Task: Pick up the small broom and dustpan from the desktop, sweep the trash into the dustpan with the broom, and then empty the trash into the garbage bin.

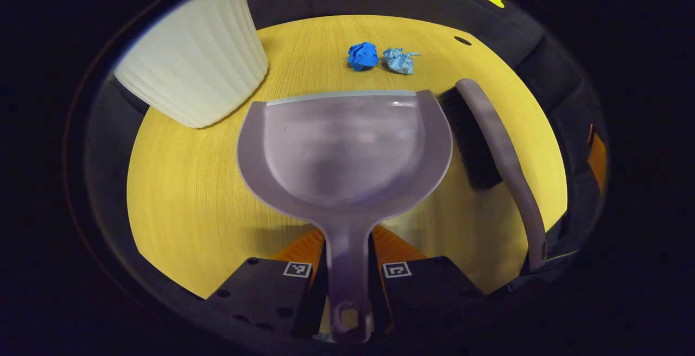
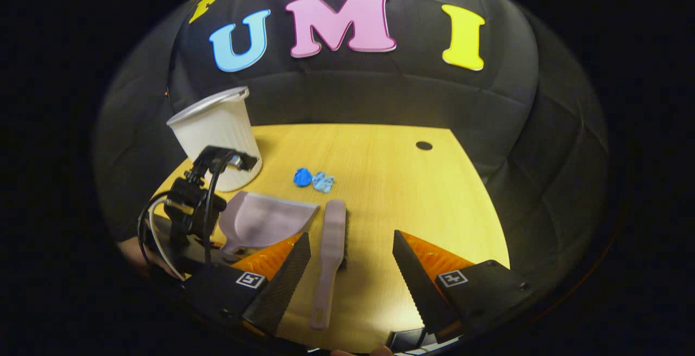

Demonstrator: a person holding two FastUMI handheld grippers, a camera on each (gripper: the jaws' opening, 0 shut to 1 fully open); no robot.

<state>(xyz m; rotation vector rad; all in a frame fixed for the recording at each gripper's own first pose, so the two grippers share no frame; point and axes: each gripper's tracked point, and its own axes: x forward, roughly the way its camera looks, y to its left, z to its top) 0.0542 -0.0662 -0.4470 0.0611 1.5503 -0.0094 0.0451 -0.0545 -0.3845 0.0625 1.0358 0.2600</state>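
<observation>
**Between your right fingers: the broom, not yet gripped**

On the yellow desktop (image 2: 434,193), your right gripper (image 2: 352,269) hangs spread wide above the broom (image 2: 331,247). The handle runs from about 6 o'clock up towards 12 in the right gripper view, lying nearer the left finger than the right. Shift slightly so the handle sits midway, come down squarely, and close on the handle, not on the bristle end.

Your left gripper (image 1: 347,277) has its fingers closed on the dustpan (image 1: 347,150) by its handle, which passes straight between them at 6 o'clock; the pan's mouth points to 12. Keep it level, lip to the desktop.

Two blue paper wads (image 1: 383,57) lie just beyond the lip, near 12 o'clock in the left gripper view. The white garbage bin (image 1: 201,57) stands at about 10 o'clock, close beside the pan. The broom lies at 3 o'clock there, alongside the pan's right edge.
</observation>
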